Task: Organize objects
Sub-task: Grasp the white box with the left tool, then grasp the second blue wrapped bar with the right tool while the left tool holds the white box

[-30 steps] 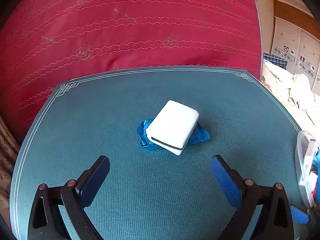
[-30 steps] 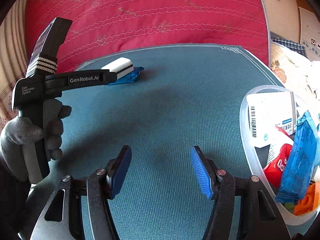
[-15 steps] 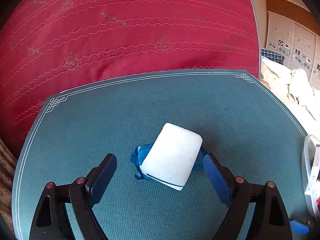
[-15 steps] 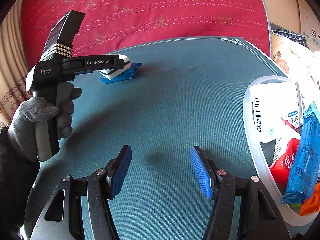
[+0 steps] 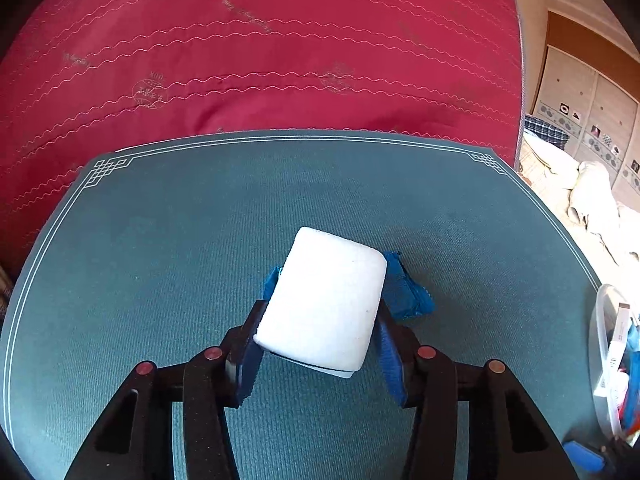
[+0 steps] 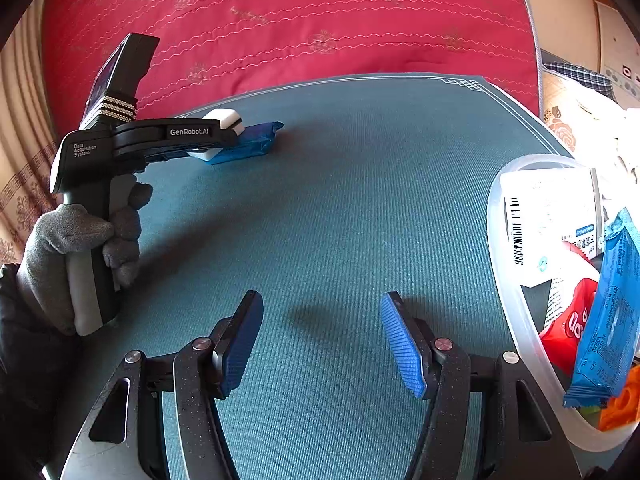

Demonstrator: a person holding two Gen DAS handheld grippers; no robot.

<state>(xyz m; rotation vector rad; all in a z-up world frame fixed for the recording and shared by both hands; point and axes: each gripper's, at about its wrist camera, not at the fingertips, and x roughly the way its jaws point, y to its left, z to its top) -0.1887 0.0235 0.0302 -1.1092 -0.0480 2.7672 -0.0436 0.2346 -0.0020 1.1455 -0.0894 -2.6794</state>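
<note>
White box [image 5: 326,300] sits on one blue packet [image 5: 404,292] mid-counter, pinched at its sides by the left claw [image 5: 320,344]. Well apart, the right claw [image 6: 322,340] hovers wide open and empty beside one clear tub [image 6: 516,288] of packets. Beyond the teal counter [image 6: 340,200] lies a red quilted bed [image 5: 260,52].

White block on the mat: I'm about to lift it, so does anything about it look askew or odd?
Yes. The white block sits skewed on top of a blue wrapped packet instead of flat on the green mat. The left gripper has its jaws against the block's sides, so the packet underneath could shift.
</note>
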